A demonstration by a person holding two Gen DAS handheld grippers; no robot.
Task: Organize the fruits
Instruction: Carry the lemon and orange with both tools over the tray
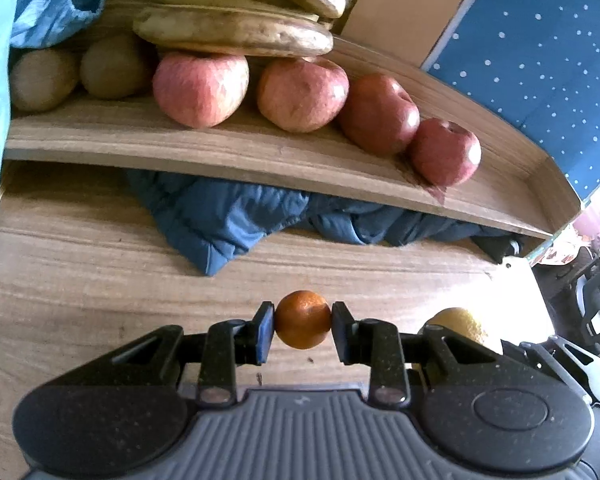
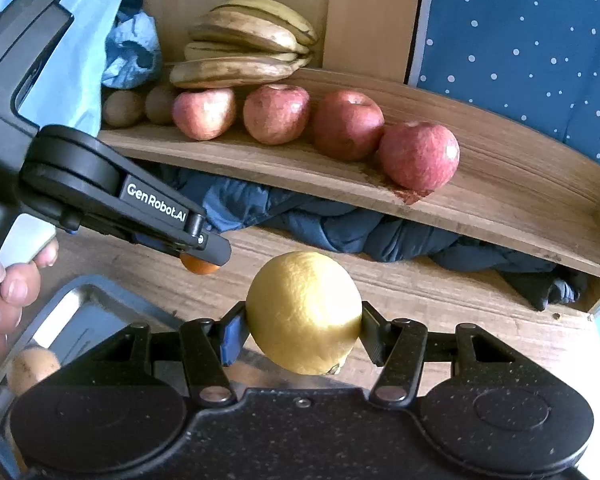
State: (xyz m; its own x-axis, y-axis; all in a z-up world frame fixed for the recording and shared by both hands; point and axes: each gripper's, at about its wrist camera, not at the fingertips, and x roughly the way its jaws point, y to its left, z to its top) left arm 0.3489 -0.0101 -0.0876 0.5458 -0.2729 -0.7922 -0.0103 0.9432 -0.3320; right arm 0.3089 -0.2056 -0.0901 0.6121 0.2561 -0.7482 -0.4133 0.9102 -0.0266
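Observation:
My left gripper [image 1: 302,326] is shut on a small orange [image 1: 302,319], held just above the wooden table [image 1: 80,288]. My right gripper [image 2: 304,328] is shut on a yellow lemon [image 2: 304,312], also above the table. The lemon shows at the right of the left wrist view [image 1: 460,324]. The left gripper with the orange [image 2: 199,267] shows at the left of the right wrist view. On the wooden shelf [image 2: 260,168] ahead lie a row of red apples [image 2: 346,124], two kiwis [image 2: 122,108] and a bunch of bananas [image 2: 244,50].
A metal tray [image 2: 80,320] lies at the lower left with a brownish fruit [image 2: 32,366] in it. A dark blue cloth [image 1: 228,216] is stuffed under the shelf. A light blue bag [image 1: 56,4] sits at the shelf's left end.

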